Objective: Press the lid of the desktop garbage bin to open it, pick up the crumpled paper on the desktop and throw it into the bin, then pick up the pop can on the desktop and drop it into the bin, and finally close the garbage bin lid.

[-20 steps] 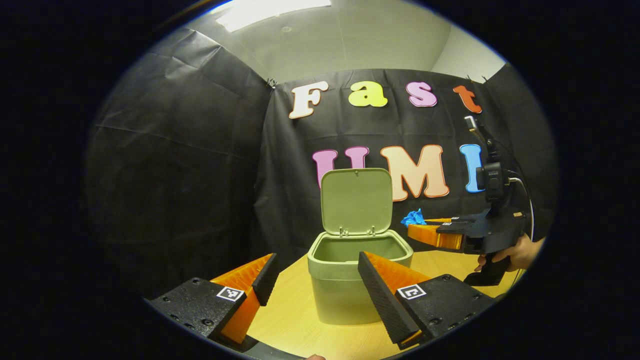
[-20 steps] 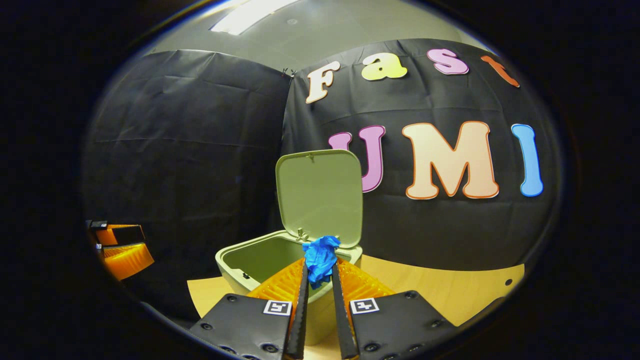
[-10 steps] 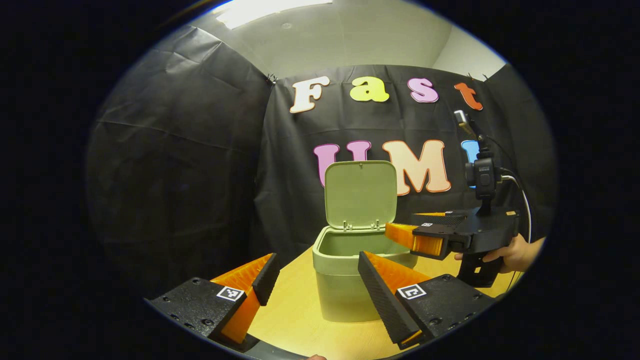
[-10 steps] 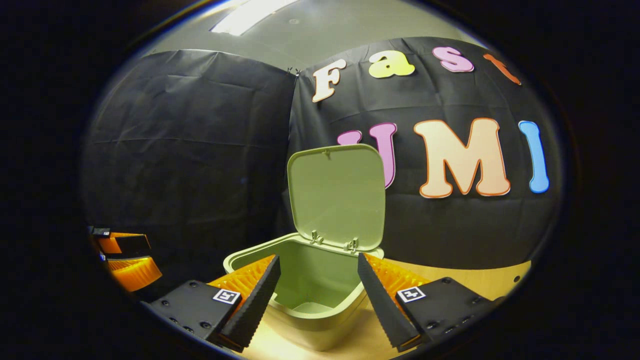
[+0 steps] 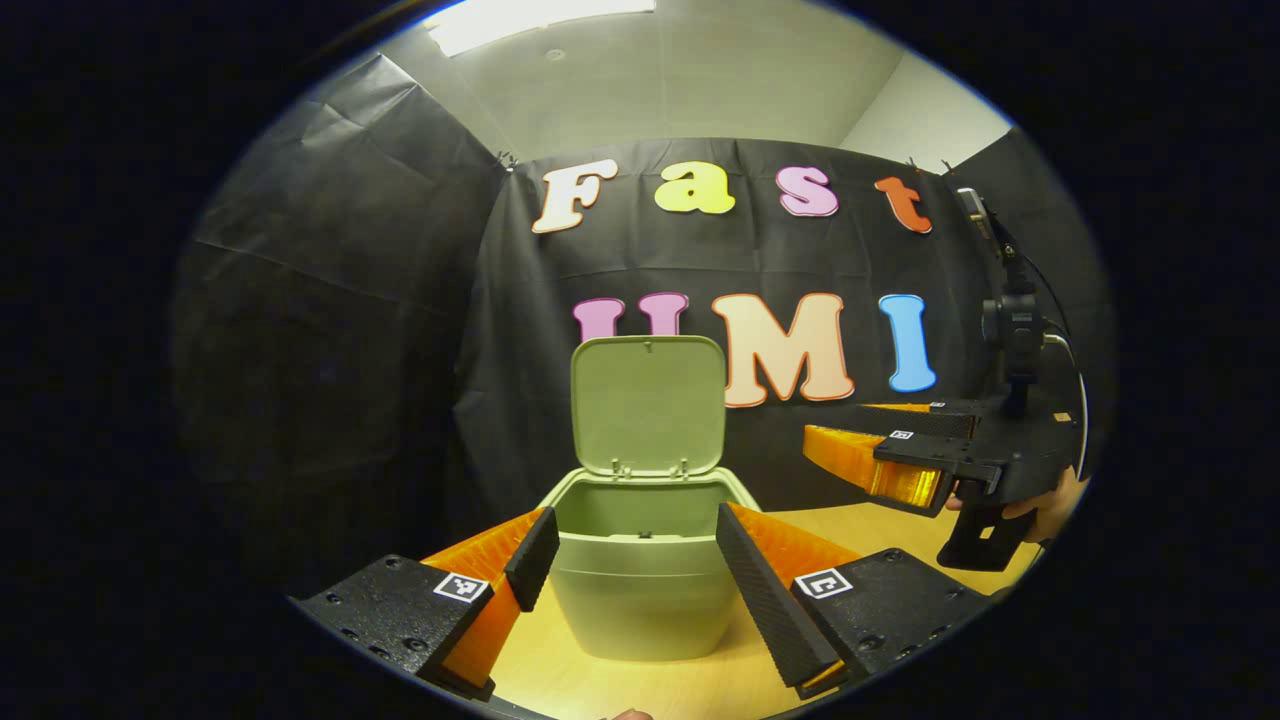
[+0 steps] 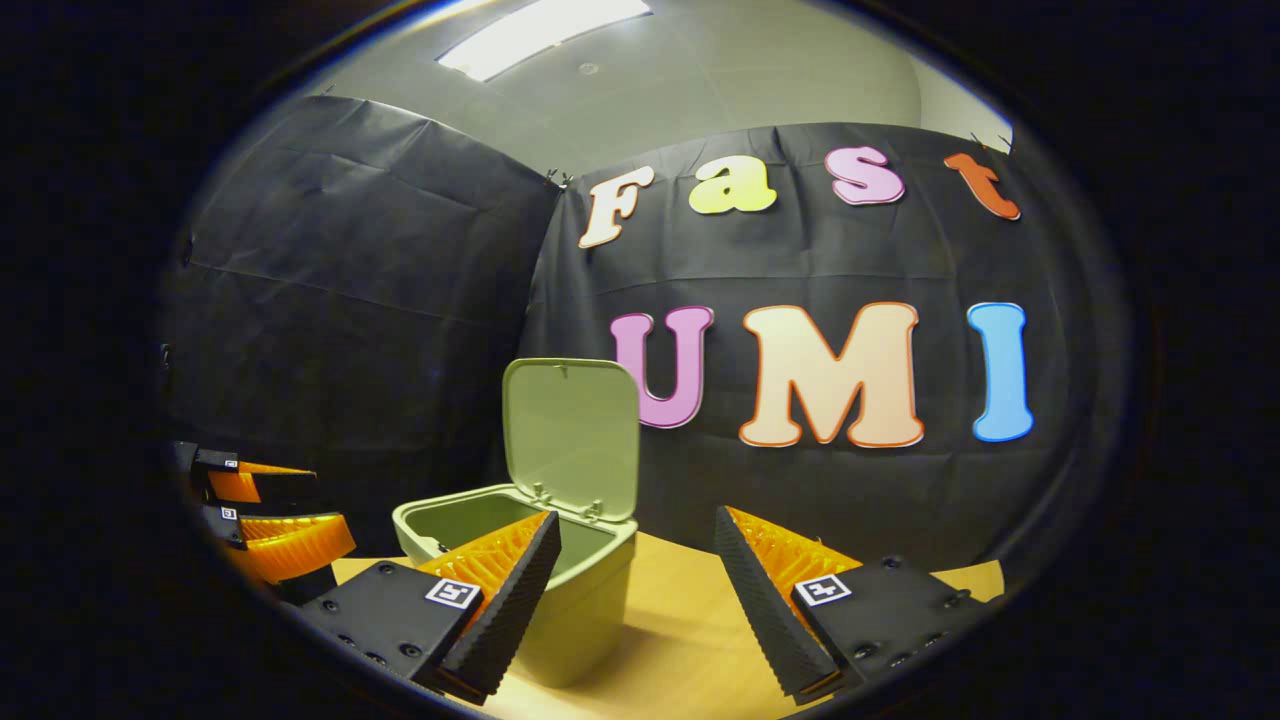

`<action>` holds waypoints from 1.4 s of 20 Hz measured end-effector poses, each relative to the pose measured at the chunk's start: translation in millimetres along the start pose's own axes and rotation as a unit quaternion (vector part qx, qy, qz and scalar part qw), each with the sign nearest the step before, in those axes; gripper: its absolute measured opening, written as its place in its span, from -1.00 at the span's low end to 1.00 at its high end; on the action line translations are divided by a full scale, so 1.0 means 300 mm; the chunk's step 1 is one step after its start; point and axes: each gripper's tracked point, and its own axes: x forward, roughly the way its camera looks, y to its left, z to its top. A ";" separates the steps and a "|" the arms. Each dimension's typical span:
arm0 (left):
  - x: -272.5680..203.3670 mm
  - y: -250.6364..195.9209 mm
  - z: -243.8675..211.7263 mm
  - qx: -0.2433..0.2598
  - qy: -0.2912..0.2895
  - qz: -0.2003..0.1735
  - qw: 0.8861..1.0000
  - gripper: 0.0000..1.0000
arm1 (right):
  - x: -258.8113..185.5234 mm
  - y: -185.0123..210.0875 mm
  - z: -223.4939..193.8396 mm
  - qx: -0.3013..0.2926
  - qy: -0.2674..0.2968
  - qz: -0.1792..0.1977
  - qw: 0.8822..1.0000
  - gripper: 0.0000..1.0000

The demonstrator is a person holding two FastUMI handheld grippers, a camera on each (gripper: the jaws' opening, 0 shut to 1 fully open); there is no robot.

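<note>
The green desktop bin (image 5: 640, 600) stands on the wooden table with its lid (image 5: 648, 405) upright and open. Its far inner wall shows; the bottom is hidden. My left gripper (image 5: 630, 545) is open, its fingers on either side of the bin's front and short of it. My right gripper (image 5: 838, 430), held by a hand (image 5: 1052, 503), hovers to the right of the bin, above the table. In the right gripper view the bin (image 6: 565, 610) sits low on the left with its lid (image 6: 572, 435) up, and my right gripper (image 6: 637, 560) is open with nothing between its fingers. The left gripper (image 6: 325, 510) shows at the far left.
The light wooden table (image 6: 690, 640) runs out to the right of the bin and toward the black cloth wall behind it. The wall closes the booth at the back and on the left. More tabletop (image 5: 640, 680) lies in front of the bin.
My right gripper opened over the bin and the blue crumpled paper left its fingers. It then drew back to the right, away from the bin. The left gripper stayed open and shifted slightly.
</note>
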 end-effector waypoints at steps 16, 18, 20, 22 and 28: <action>0.117 -0.527 -0.165 -0.013 0.046 -0.124 0.991 0.90 | -0.465 -0.735 -0.076 -0.006 0.045 -0.183 0.982 0.95; 0.117 -0.573 -0.228 -0.016 0.064 -0.134 0.989 0.90 | -0.503 -0.777 -0.088 -0.008 0.051 -0.193 0.980 0.96; 0.114 -0.613 -0.291 -0.020 0.085 -0.141 0.986 0.91 | -0.537 -0.804 -0.101 -0.011 0.057 -0.199 0.978 0.95; 0.113 -0.649 -0.358 -0.020 0.104 -0.146 0.984 0.93 | -0.566 -0.831 -0.123 -0.014 0.066 -0.203 0.977 0.96; 0.080 -0.729 -0.569 -0.014 0.172 -0.153 0.973 0.89 | -0.626 -0.894 -0.168 -0.015 0.085 -0.209 0.974 1.00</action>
